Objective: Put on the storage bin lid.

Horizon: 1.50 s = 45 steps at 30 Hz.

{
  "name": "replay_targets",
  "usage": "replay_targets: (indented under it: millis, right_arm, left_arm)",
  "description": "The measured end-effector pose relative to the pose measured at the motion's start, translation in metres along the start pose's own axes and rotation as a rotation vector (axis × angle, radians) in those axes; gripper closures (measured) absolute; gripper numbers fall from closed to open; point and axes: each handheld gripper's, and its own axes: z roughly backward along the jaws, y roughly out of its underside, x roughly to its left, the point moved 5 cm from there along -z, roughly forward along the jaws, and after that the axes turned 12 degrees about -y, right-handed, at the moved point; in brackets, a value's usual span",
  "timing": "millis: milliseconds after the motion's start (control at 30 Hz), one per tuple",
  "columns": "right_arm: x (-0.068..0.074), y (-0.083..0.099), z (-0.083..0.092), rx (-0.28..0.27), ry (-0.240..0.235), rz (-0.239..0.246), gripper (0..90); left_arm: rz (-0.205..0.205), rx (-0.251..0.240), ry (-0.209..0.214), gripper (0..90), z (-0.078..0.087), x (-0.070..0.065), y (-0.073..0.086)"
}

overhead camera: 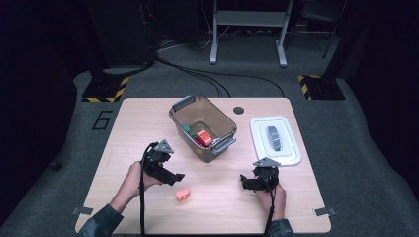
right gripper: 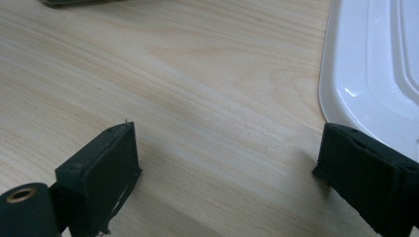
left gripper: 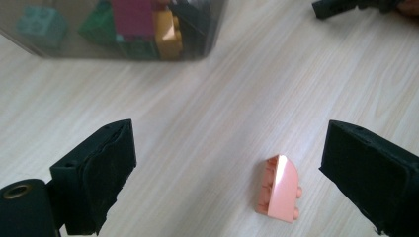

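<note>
Pale wood table (overhead camera: 123, 128) stands on grey carpet in a dark room. At its left, the left gripper (overhead camera: 174, 178) hangs with jaws spread wide and gripping nothing; the orange brick (overhead camera: 183, 195) lies on the bare wood just below them, and in the left gripper view sits between the pads (left gripper: 106, 168), nearer the right one, untouched. Mid-table, a clear bin (overhead camera: 225, 129) holds coloured bricks (overhead camera: 202, 138). Farther right, the right gripper (overhead camera: 244, 181) rests wide open and empty beside the white lid (overhead camera: 291, 155).

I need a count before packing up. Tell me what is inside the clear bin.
The clear bin holds toy bricks: a teal brick, an orange brick and a dark red brick. Its tinted wall and the stacking hide any others.
</note>
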Motion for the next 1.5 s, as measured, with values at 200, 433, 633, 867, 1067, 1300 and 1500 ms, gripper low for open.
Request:
replay_targets:
  millis: [200,433,633,867,1067,1300,1500]
  right_arm:
    - [0.0,0.0,0.0,-0.001,-0.001,-0.002,7.7]
    - [0.0,0.0,0.0,0.0,0.002,-0.001,7.6]
    - [0.0,0.0,0.0,0.0,0.002,-0.001,7.6]
    - [0.0,0.0,0.0,-0.002,0.004,-0.006,7.6]
    - [0.0,0.0,0.0,-0.002,0.004,-0.007,7.6]
    - [0.0,0.0,0.0,-0.002,0.005,-0.006,7.7]
    - [-0.001,0.0,0.0,0.004,0.002,0.002,7.7]
  left_arm:
    - [0.009,0.0,0.021,5.6,-0.013,-0.016,0.026]
    - [-0.01,0.002,0.034,6.9,-0.023,-0.035,0.046]
    - [-0.019,-0.023,0.03,15.1,-0.026,-0.042,0.047]
    - [-0.045,-0.023,0.023,31.1,-0.032,-0.046,0.051]
    - [-0.045,-0.016,0.016,56.9,-0.038,-0.047,0.059]
    - [-0.028,-0.02,0.02,66.6,-0.041,-0.046,0.06]
    - [-0.014,-0.029,0.024,66.7,-0.037,-0.04,0.056]
